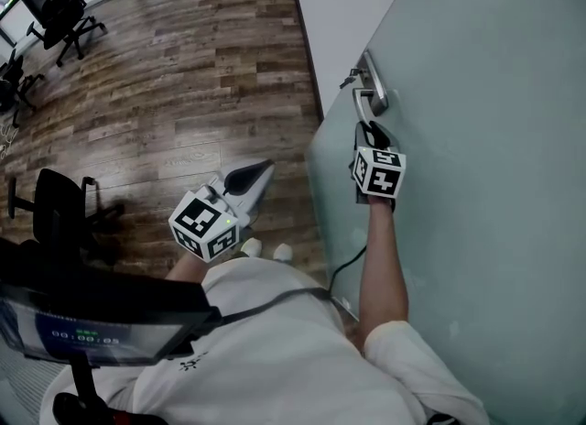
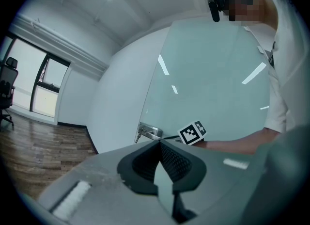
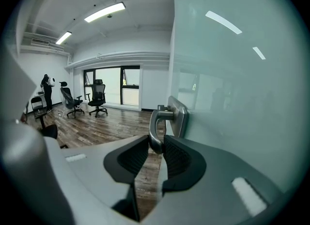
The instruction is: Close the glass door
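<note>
The frosted glass door [image 1: 476,139] fills the right side of the head view and stands ajar from the white wall. Its metal lever handle [image 1: 370,95] sits near the door's edge. My right gripper [image 1: 371,132] is shut on the handle [image 3: 156,122]: in the right gripper view the lever's end is pinched between the two black pads [image 3: 178,157]. My left gripper [image 1: 265,168] hangs free over the wood floor, left of the door, jaws shut on nothing. From the left gripper [image 2: 159,143] view, the handle [image 2: 147,133] and the right gripper's marker cube [image 2: 193,133] lie ahead.
The white wall [image 1: 339,11] meets the door's free edge. Wood floor [image 1: 183,75] stretches left. Office chairs stand at the far left [image 1: 59,6] and close by my left side [image 1: 55,208]. A person [image 3: 47,90] and more chairs [image 3: 97,98] are by the far windows.
</note>
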`<state>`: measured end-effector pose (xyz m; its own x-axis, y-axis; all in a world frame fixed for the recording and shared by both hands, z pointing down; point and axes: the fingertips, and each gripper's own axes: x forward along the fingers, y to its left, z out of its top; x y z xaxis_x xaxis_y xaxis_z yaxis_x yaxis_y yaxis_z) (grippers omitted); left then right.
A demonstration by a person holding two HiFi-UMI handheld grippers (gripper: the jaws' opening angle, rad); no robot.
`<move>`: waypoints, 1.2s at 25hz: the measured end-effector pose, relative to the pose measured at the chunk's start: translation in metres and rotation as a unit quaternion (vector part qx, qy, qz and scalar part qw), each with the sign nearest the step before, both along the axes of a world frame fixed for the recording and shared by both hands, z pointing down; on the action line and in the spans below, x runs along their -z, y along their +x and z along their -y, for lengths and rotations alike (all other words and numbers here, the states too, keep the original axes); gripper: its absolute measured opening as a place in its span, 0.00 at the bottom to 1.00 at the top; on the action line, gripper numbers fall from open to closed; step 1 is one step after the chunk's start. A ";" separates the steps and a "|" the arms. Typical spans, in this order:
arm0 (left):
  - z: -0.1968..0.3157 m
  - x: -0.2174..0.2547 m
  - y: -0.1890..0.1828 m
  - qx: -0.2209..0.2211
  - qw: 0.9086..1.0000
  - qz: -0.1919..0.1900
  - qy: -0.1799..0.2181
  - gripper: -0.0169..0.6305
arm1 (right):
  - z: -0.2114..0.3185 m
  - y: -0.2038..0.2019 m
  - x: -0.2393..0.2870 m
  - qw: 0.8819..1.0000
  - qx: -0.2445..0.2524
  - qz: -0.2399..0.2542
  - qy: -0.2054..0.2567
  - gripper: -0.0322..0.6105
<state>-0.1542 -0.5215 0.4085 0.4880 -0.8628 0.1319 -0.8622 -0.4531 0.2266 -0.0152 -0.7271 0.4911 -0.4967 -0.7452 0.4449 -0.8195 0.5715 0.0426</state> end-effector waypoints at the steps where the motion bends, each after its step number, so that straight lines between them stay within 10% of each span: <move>1: -0.001 -0.001 -0.001 0.001 1.000 0.000 0.000 0.03 | -0.001 -0.002 -0.001 1.000 0.002 0.000 -0.001 0.20; 30: -0.029 -0.036 -0.031 0.003 1.000 0.005 0.001 0.03 | -0.084 -0.080 -0.031 0.994 0.110 0.001 0.007 0.22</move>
<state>-0.1849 -0.4928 0.4443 0.4818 -0.8657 0.1355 -0.8671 -0.4486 0.2167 -0.0955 -0.6428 0.5217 -0.6489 -0.6250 0.4340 -0.6753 0.7358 0.0500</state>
